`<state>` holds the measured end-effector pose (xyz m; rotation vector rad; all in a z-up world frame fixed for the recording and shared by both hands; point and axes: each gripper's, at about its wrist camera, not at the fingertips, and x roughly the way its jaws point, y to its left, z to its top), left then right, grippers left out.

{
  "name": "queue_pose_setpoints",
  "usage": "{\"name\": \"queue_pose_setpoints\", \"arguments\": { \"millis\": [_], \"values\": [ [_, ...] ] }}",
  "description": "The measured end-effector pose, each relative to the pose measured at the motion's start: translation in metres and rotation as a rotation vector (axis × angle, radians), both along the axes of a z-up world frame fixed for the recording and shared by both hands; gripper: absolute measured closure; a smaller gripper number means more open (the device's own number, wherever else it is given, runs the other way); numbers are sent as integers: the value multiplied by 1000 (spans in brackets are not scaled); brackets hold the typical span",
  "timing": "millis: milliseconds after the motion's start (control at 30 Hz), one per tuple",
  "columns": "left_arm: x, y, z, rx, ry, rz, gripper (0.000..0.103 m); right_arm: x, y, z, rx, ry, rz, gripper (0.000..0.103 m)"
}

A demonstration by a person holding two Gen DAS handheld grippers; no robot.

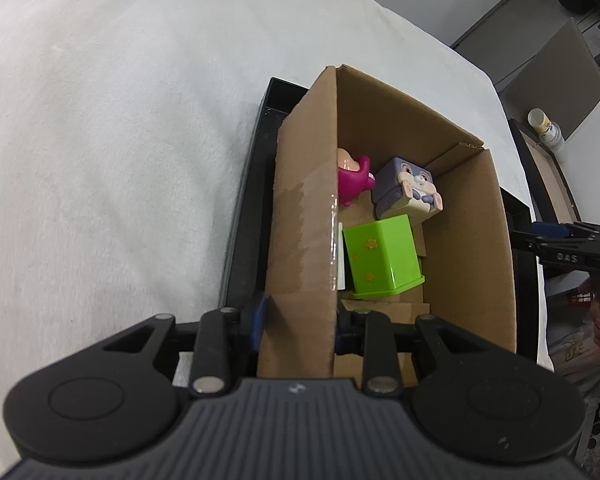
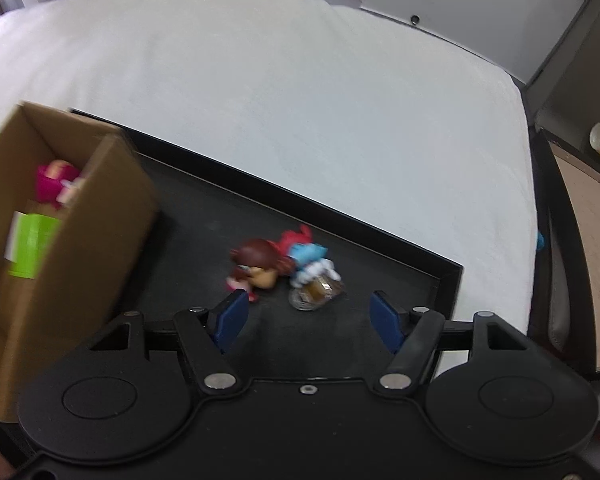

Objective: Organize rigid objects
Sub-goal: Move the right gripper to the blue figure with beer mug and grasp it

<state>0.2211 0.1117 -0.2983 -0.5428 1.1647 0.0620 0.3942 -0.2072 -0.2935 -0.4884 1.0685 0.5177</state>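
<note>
Right gripper (image 2: 307, 320) jaws apart, empty; left gripper (image 1: 298, 320) clamped on the box (image 1: 472, 216) wall. Two figurines (image 2: 288, 268) lie on the tray (image 2: 380, 236) just ahead of the right jaws, nearer that hand.

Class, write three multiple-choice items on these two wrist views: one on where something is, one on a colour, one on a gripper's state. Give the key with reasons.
1. Where do the two figurines lie?
A. in the cardboard box
B. on the black tray
C. on the white cloth

2. What colour is the cube with small flowers in the box?
A. green
B. blue
C. orange

3. How does the left gripper stand?
A. open over the tray
B. shut on the box wall
C. holding a toy

Key: B, the figurines lie on the black tray; A, the green cube sits in the cardboard box; B, the left gripper pinches that wall.
</note>
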Motion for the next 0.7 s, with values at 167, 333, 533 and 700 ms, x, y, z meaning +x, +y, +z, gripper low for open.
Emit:
{"name": "queue_pose_setpoints", "arguments": {
  "millis": [167, 333, 533, 700],
  "values": [
    [1, -1, -2, -3, 4, 3, 73, 9, -1, -17, -29, 12, 7, 47],
    [0, -3, -3, 3, 2, -1, 73, 11, 5, -27, -42, 1, 22, 48],
    [0, -3, -4, 1, 1, 0, 73, 17, 15, -39, -65, -22, 50, 48],
    [0, -3, -4, 1, 2, 1, 73, 24, 17, -40, -45, -24, 40, 48]
  ]
}}
